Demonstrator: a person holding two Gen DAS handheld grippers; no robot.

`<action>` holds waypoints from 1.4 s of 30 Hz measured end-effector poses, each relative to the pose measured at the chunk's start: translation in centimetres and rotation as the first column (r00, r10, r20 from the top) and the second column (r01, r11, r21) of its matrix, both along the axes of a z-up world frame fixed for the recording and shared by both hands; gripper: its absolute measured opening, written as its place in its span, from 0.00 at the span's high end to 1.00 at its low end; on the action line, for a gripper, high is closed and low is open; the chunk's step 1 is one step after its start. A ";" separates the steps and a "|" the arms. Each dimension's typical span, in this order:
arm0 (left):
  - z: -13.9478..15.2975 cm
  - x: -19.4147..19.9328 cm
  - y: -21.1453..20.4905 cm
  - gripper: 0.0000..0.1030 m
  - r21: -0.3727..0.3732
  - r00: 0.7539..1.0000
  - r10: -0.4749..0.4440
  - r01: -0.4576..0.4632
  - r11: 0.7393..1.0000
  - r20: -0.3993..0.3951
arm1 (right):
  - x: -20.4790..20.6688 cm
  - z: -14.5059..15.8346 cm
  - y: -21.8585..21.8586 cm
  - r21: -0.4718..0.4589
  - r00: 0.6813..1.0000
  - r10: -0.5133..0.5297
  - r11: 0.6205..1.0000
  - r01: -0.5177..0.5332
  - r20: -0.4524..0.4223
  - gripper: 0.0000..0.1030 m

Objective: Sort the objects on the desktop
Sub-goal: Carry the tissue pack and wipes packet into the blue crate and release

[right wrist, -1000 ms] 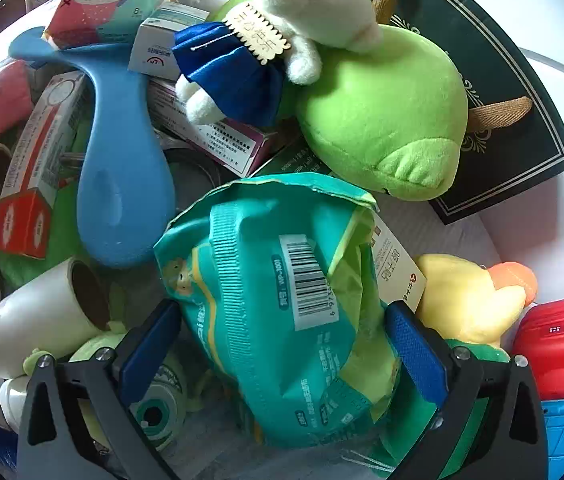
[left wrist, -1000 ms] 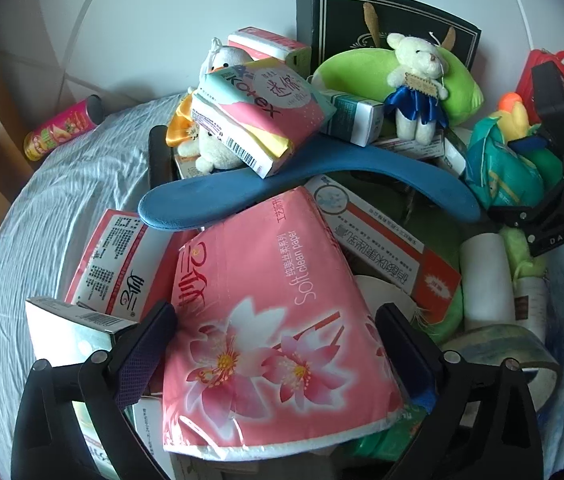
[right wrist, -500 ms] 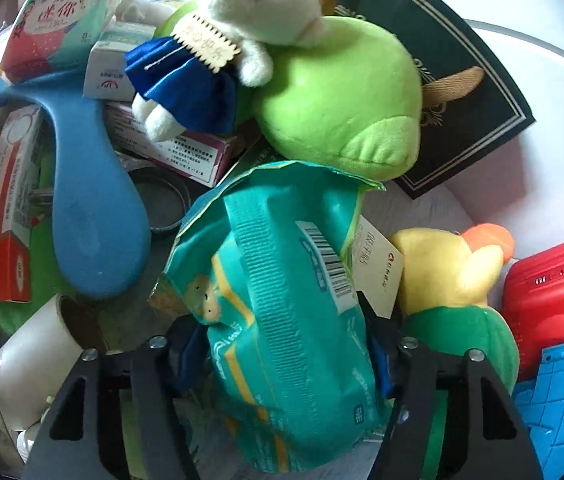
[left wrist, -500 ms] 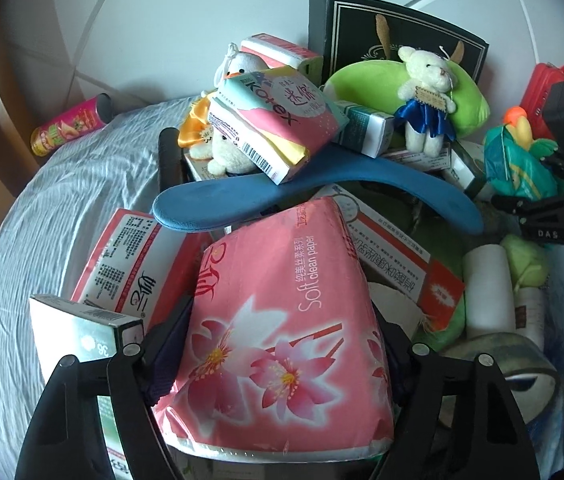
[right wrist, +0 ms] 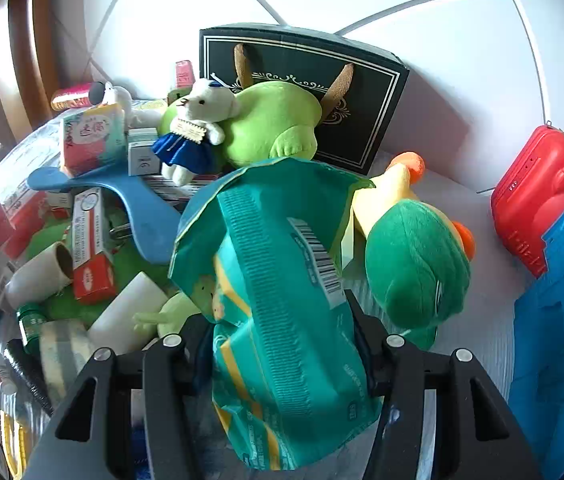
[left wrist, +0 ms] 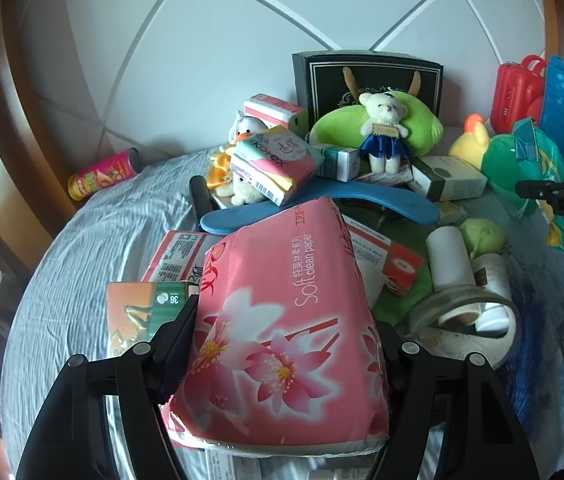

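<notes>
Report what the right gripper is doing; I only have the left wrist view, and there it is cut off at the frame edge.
Observer: The right gripper is shut on the teal snack bag, its barcode side facing the camera.
Operator: Tell me what lies just beyond that bag.
Observer: A green and yellow plush duck lies on the cloth directly to the bag's right.
Operator: Name what sits at the far right, past the duck.
Observer: A red toy suitcase stands against a blue plastic bin, whose full side wall shows only here.
Operator: Confirm my side.
Observer: The left gripper is shut on the pink tissue pack.
</notes>
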State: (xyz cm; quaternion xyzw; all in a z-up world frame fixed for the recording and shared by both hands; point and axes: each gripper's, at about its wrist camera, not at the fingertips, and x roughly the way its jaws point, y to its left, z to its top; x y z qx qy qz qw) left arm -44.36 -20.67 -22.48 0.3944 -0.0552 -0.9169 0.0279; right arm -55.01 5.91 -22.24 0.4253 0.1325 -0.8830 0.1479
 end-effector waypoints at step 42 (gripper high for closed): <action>30.8 15.4 39.6 0.29 -0.027 0.708 -0.526 0.584 0.811 -0.472 | 34.5 31.3 25.0 -0.306 0.745 -0.478 0.877 0.371 -0.465 0.48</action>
